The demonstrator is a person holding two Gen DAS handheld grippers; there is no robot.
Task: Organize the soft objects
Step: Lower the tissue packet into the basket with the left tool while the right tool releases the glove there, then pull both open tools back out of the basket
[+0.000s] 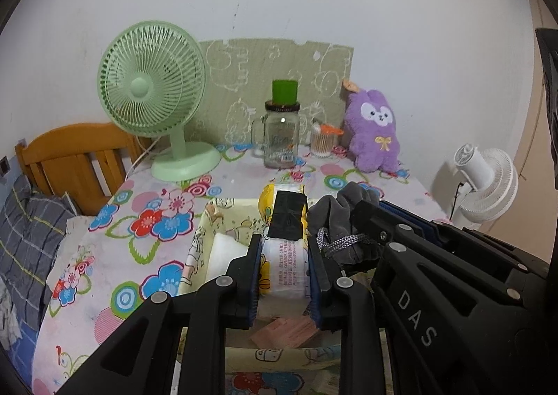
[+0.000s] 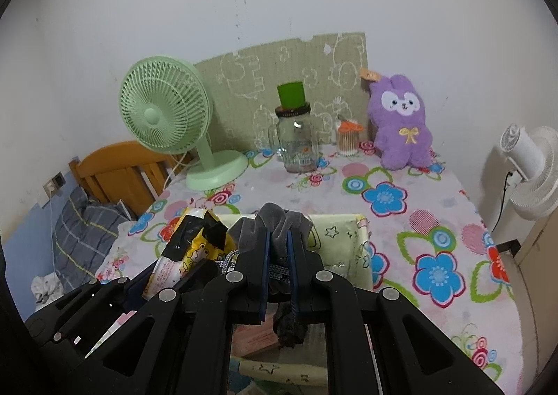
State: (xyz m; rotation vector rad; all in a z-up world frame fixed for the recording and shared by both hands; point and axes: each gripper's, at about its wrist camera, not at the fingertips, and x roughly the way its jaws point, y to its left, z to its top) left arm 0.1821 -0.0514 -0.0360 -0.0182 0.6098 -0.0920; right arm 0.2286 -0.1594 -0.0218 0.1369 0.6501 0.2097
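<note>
Low in the frame's centre, above the fabric bin [image 1: 216,217], a tissue pack [image 1: 284,255] is clamped by the left gripper [image 1: 284,276] and a grey pouch [image 2: 279,231], perhaps drawstring, by the right gripper [image 2: 278,276]; lowering and release are called for next.

Both wrist cams sit close above the fabric bin [image 1: 223,217], angled down-forward toward the wall; shared view: desk [image 2: 436,220], green fan [image 1: 151,88], purple plush [image 2: 401,123].
</note>
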